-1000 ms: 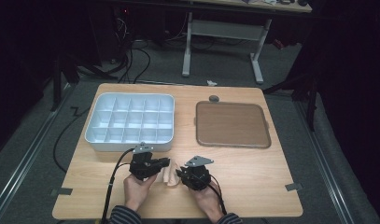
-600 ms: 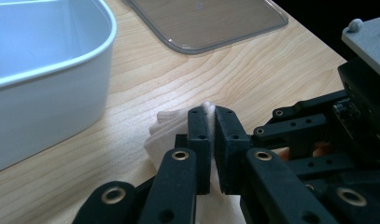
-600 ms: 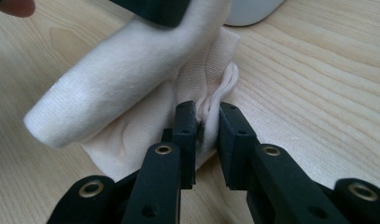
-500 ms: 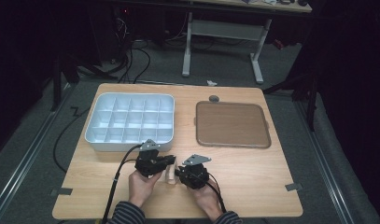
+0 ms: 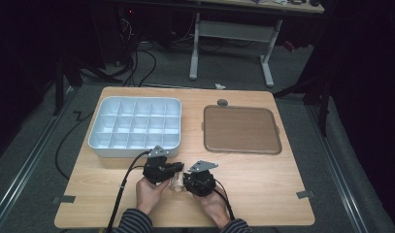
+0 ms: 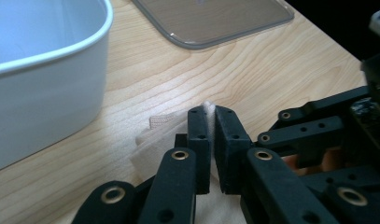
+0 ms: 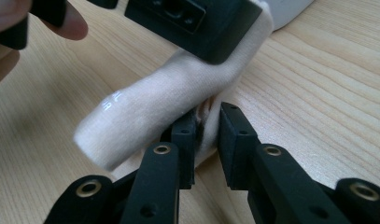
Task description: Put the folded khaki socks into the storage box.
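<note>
Cream sock [image 7: 150, 116], end hidden between both hand-held grippers' closed jaws

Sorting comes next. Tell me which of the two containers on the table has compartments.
The white tray at the table's left, divided into a grid of cells; the brown tray to its right is one flat, undivided surface.

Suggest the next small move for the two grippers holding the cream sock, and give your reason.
Probably lift the sock slightly and carry it toward the white compartment tray. The left gripper and right gripper both pinch it, it lies at the table surface, and the tray compartments look empty.
</note>
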A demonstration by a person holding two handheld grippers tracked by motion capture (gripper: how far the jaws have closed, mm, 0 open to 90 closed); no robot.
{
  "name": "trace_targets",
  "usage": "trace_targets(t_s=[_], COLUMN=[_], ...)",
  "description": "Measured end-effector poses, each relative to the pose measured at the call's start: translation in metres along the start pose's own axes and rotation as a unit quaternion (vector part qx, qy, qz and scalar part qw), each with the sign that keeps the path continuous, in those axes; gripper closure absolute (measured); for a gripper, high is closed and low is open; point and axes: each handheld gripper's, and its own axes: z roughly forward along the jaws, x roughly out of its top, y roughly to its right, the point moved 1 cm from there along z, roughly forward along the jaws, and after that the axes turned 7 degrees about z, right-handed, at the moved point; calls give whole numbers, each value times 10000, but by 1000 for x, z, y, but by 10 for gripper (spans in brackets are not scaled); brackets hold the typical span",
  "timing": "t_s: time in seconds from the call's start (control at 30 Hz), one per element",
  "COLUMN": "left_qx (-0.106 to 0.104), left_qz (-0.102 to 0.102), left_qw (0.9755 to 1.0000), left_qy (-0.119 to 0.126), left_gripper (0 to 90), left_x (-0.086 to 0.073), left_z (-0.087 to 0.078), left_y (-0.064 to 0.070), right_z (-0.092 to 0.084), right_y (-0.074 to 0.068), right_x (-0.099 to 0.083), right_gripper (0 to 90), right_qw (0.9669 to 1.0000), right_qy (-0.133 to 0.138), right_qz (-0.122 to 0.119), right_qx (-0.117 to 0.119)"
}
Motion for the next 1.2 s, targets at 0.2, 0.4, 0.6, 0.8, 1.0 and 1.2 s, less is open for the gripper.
trace_targets(t_s=[0.2, 0.4, 0.6, 0.8, 1.0, 1.2], left_qx=[57, 121, 159, 170, 174, 152], left_qz=[8, 65, 130, 120, 102, 74], left_qw=[10000, 9998, 9996, 9996, 9996, 9997], left_qy=[-77, -140, -192, -194, -173, -152], left_gripper=[858, 858, 858, 858, 857, 857], left_x=[-3, -5, -6, -6, -8, -10], left_z=[3, 7, 9, 11, 11, 10], left_y=[-3, -3, -2, -2, -2, -3], right_z=[-2, -11, -28, -43, -43, -28], right_y=[1, 3, 3, -4, -14, -17], right_x=[-1, -4, -6, -6, -2, -1], right_gripper=[726, 714, 714, 691, 644, 723], right_qw=[10000, 9999, 9996, 9989, 9984, 9989], right_qy=[57, 122, 276, 392, 413, 210], right_qz=[35, 41, 28, -28, -169, -242], right_qx=[18, -17, 36, 251, 351, 343])
